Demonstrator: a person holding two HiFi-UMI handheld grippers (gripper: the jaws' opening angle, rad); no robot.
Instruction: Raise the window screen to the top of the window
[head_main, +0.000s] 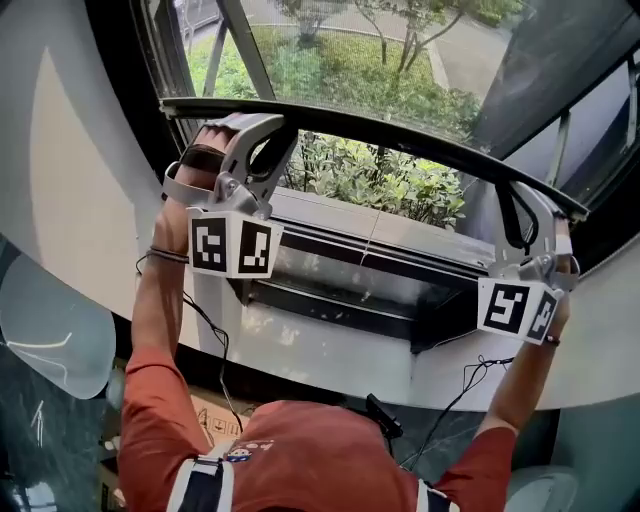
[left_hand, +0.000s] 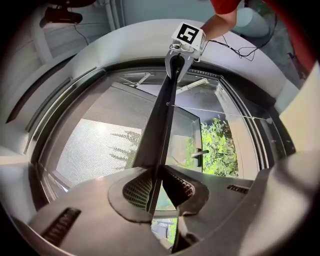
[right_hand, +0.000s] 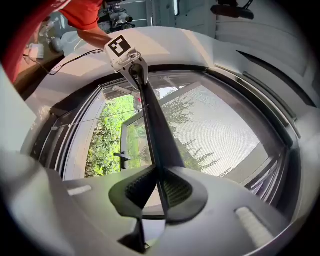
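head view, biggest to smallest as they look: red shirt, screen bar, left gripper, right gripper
red shirt
screen bar, long but thin
left gripper and right gripper: nearly alike, left maybe just nearer the camera

Both arms stretch up and forward, well apart. The left claw (head_main: 250, 125) and right claw (head_main: 528, 205) each clamp the bar (head_main: 400, 135).
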